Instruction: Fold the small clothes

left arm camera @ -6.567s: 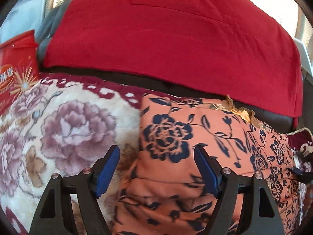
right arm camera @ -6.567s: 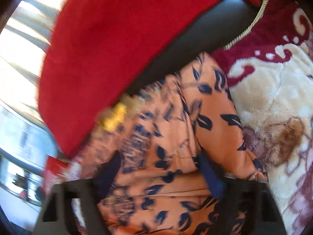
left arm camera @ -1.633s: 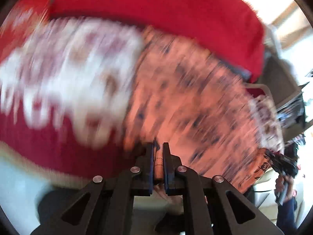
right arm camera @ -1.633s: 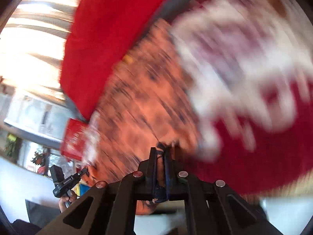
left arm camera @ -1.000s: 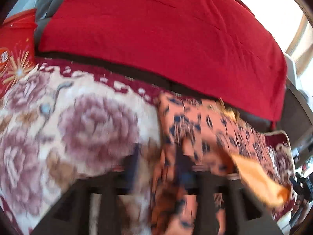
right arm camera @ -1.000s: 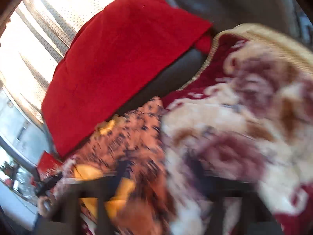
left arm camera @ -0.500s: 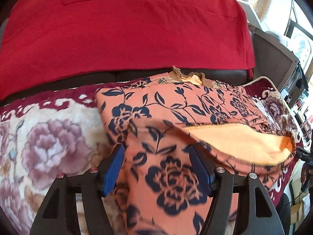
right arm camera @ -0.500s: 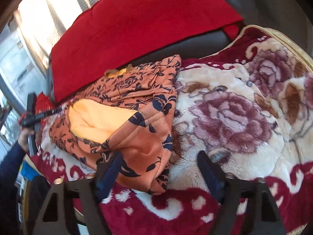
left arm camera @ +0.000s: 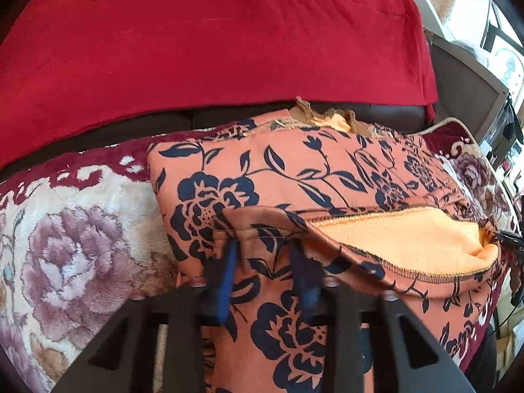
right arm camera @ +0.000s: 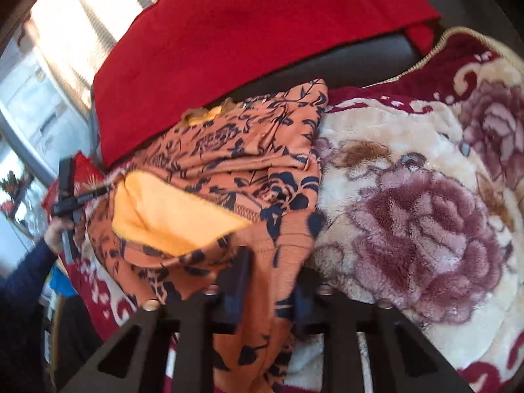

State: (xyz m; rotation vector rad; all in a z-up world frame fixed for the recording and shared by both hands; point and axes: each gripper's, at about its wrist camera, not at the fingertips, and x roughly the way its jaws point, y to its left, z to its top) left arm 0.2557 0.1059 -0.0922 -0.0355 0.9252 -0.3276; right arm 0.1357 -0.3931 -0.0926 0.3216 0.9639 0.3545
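A: How many garments (left arm camera: 327, 177)?
B: One, orange with dark flowers.
A: Blankets (left arm camera: 72, 255)?
B: One floral one, plus one red throw (left arm camera: 209, 39) behind it.
A: Grippers?
B: Two, the left gripper (left arm camera: 263, 262) and the right gripper (right arm camera: 271, 281). One sleeve (right arm camera: 23, 278) is also visible.

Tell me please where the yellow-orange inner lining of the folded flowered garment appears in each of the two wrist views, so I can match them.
Left wrist view: the lining shows right of centre, under the turned-back edge of the garment.
Right wrist view: the lining shows left of centre, just above the right gripper.
Shared landmark: the red cloth draped behind the garment, along the top in both views.
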